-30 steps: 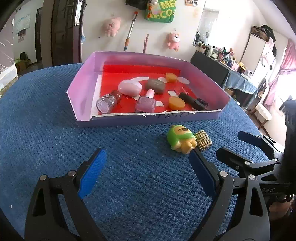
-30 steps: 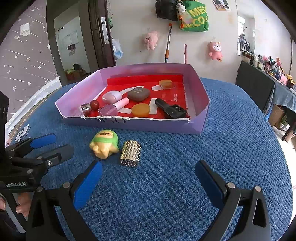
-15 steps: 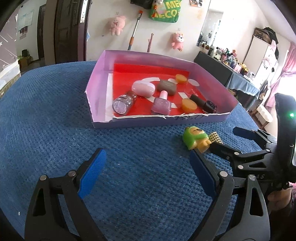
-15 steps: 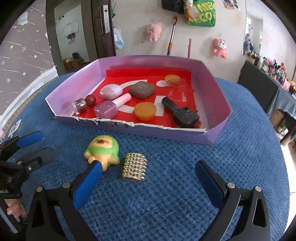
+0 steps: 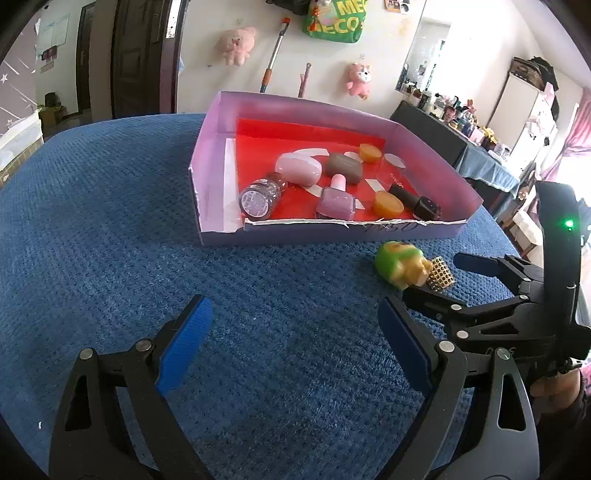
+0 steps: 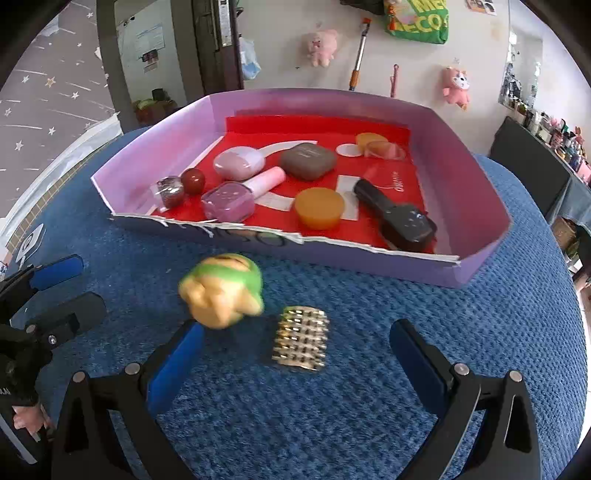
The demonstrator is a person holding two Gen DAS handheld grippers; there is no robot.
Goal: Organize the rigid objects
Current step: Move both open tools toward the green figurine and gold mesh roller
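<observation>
Your right gripper point(image 6: 295, 354), jaws apart, frames the studded gold cylinder point(image 6: 301, 343) beside the green toy point(image 6: 223, 291) on blue cloth point(image 6: 443, 314), near the purple tray point(image 6: 480, 254); your left gripper point(image 5: 291, 347) hangs open.

Rough blue woven cloth point(image 6: 369, 424), glossy studded metal cylinder point(image 6: 301, 343), matt cardboard tray point(image 6: 480, 206).

The green bag point(image 5: 334, 20) on the wall, far ahead of both grippers, shows cut-off yellow letters: "ME" above "ECO". The purple box point(image 5: 388, 230) ahead of the left gripper carries handwriting on its near wall, roughly "OSU" upside down. Cursive writing on the red liner point(image 6: 400, 181) is too small to read.
</observation>
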